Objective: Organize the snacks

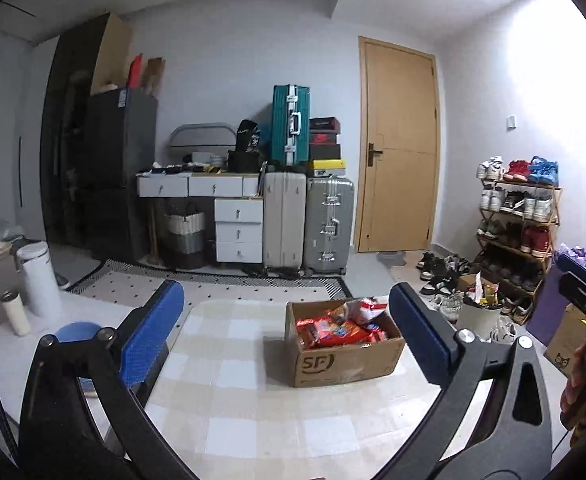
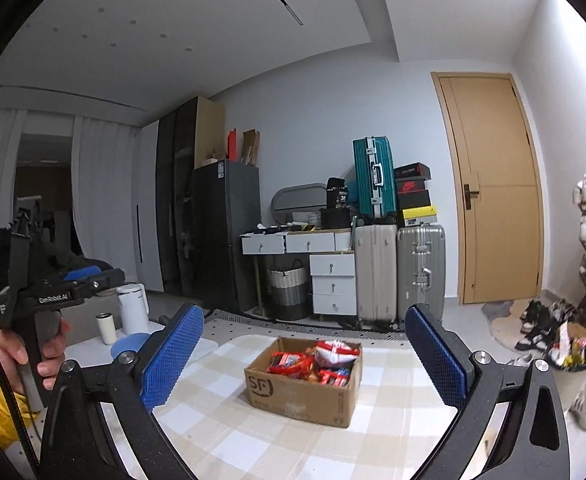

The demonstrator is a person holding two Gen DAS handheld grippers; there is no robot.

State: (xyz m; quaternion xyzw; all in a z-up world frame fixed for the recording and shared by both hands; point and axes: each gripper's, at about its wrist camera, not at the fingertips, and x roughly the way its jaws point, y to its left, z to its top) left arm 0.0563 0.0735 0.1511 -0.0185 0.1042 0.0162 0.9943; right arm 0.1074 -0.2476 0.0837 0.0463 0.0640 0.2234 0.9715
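A brown cardboard box [image 1: 345, 360] marked SF stands on a table under a beige checked cloth [image 1: 233, 380]. It is heaped with red snack packs [image 1: 333, 330] and one white-and-red bag. My left gripper [image 1: 287, 292] is held short of the box, its blue pads [image 1: 153, 332] wide apart with nothing between them. In the right wrist view the same box [image 2: 301, 392] and snacks [image 2: 313, 360] lie ahead. My right gripper [image 2: 304, 314] is open and empty too, well short of the box. A hand [image 2: 33, 352] holds the left gripper's handle at the left edge.
A white kettle [image 1: 39, 276], a white tumbler [image 1: 15, 312] and a blue round object [image 1: 79, 330] stand at the table's left. Beyond are white drawers [image 1: 237, 224], suitcases [image 1: 305, 220], a wooden door [image 1: 397, 144], a shoe rack [image 1: 521, 224] and a bin of wrappers [image 1: 481, 312].
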